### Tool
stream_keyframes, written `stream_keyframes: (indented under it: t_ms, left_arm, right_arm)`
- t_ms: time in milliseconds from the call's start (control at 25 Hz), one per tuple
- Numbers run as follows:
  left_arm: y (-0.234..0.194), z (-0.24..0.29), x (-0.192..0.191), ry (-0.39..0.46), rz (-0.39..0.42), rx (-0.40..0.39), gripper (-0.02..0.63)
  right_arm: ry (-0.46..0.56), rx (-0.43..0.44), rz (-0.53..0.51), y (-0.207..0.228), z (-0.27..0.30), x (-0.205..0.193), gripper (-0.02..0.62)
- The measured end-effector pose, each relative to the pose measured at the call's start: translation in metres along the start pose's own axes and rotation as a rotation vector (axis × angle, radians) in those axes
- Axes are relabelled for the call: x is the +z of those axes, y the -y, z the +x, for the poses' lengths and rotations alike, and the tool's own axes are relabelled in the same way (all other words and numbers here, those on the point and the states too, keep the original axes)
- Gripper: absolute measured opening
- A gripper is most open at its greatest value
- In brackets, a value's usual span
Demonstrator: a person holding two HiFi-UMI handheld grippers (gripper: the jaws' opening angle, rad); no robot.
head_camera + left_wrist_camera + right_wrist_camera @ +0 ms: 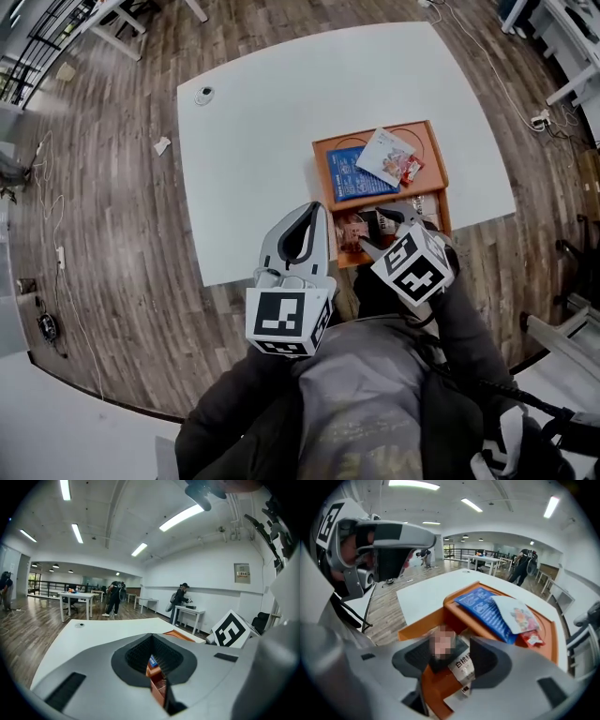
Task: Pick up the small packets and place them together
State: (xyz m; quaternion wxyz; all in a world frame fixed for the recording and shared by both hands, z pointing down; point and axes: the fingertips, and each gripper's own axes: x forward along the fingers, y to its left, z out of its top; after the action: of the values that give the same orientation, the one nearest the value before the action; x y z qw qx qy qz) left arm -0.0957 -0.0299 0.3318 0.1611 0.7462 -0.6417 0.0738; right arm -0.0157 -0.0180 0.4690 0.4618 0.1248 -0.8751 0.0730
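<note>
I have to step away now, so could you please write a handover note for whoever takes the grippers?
Left gripper: jaws shut, empty, left of the orange tray.
Right gripper: jaws open over the tray's near compartment, gripping nothing.
Far compartment: blue packet, white packet and red packet lie together.
Near compartment: dark packet, printed packet.
Left, probably: move those two across.

We wear a grey top (361,394) with dark sleeves (234,403); grey left tongs (311,212) and right tongs (375,234) carry 2 black-and-white marker cubes (288,319).

An orange tray (323,146) is set at the surface's (253,141) near edge, with a blue packet (345,175) overlapped by a white packet (382,155) inside.
</note>
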Motion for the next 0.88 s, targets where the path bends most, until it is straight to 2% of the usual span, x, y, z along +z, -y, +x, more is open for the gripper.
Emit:
stream_keyframes:
  t_ms: [240,600,680,760,880]
  left_arm:
    - [-0.022,0.007,-0.009,-0.017,-0.032,0.055,-0.002]
    - [-0.033,0.014,-0.014,-0.024,-0.048,0.061,-0.002]
    - [-0.033,0.015,-0.014,-0.025,-0.048,0.055,-0.002]
    - [-0.033,0.016,-0.014,-0.026,-0.047,0.048,-0.002]
    - [-0.032,0.019,-0.015,-0.028,-0.046,0.039,-0.002]
  right_arm:
    - [-0.104,0.081,-0.035,-0.006,0.034,-0.015,0.272]
    - [-0.104,0.033,-0.093,-0.006,0.039,-0.016,0.262]
    - [-0.100,0.056,-0.073,-0.009,0.039,-0.016,0.211]
    - [-0.085,0.092,-0.045,-0.017,0.041,-0.016,0.061]
    - [-0.081,0.084,-0.058,-0.018,0.042,-0.015,0.037]
